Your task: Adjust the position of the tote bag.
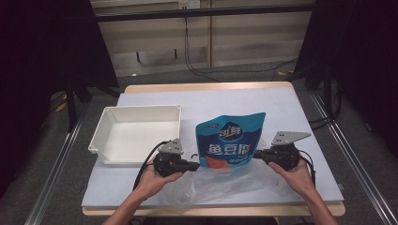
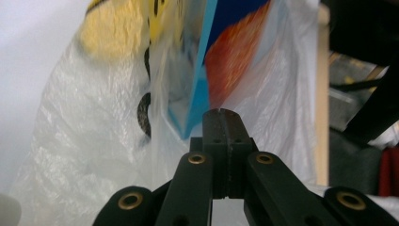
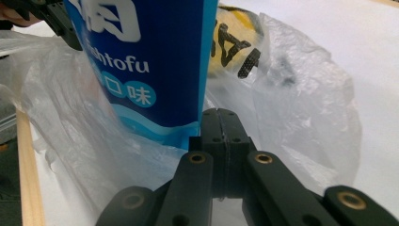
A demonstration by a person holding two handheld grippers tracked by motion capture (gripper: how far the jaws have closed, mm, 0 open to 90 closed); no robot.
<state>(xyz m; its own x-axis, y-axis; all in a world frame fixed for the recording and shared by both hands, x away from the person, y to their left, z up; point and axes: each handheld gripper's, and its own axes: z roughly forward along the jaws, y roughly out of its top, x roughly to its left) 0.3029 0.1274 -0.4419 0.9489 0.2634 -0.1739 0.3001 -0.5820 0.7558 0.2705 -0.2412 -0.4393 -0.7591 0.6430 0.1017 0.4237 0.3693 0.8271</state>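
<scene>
Blue snack pouch (image 1: 230, 140): upright, table centre, right of white bin (image 1: 137, 133), lower end inside clear plastic bag (image 1: 225, 180).
Left gripper (image 1: 196, 166), right gripper (image 1: 259, 154): jaws pressed together, apparently pinching bag film at either side.
Step, judged: bagging pouch; next, drawing film higher.
Legible: "fishtofu", Chinese characters.

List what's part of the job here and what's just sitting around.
In play: clear plastic bag, blue snack pouch standing in it, left gripper and right gripper each shut on the bag.
Idle: white bin, cables on the floor.
</scene>
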